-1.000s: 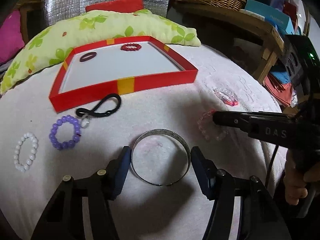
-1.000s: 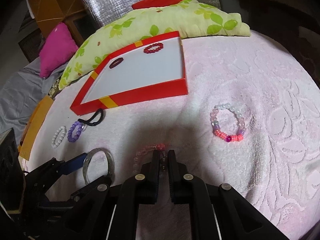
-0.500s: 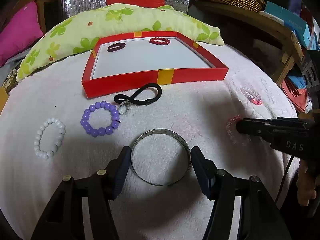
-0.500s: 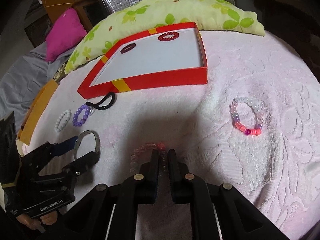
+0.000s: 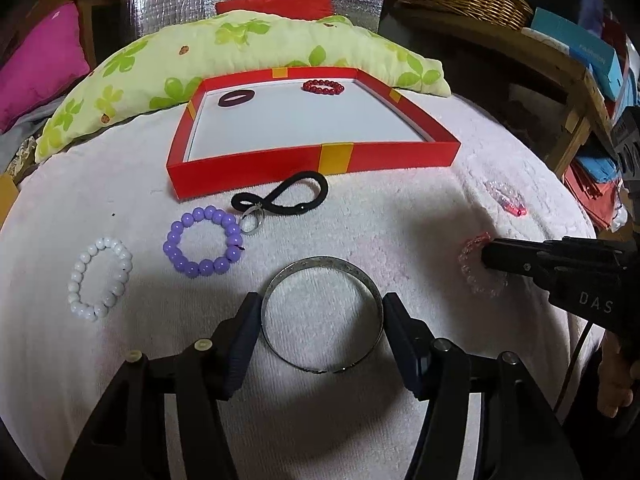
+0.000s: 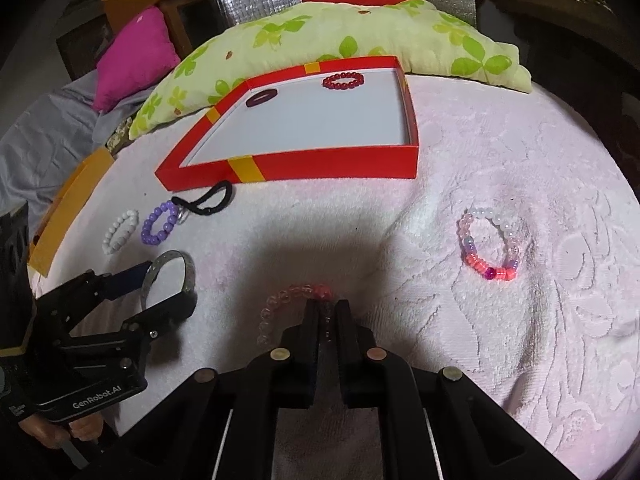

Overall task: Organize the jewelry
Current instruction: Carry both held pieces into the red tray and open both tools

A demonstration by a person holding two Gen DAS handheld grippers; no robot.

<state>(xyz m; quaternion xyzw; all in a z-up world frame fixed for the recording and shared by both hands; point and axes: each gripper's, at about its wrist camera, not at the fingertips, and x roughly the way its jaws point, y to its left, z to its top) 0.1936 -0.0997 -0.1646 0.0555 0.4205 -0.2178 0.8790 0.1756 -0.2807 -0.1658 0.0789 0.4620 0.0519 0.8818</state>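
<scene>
- My left gripper (image 5: 322, 322) has its jaws spread about the silver metal bangle (image 5: 321, 315) on the pale pink towel (image 5: 360, 216), one blue pad touching each outer side: a grip.
- My right gripper (image 6: 326, 314) is pinched shut on the clear pink bead bracelet (image 6: 276, 306) lying on the towel.
- The shallow red cardboard tray (image 5: 256, 170) beyond holds a red bead bracelet (image 5: 323, 87) and a dark ring (image 5: 236, 98).

The left gripper (image 5: 322, 322) clamps a silver bangle (image 5: 322, 316) on the pink blanket (image 5: 400, 216). Far behind lies the red tray (image 5: 312, 160); right, the right gripper (image 5: 490, 258) pinches a pink bead bracelet (image 5: 476, 268).
</scene>
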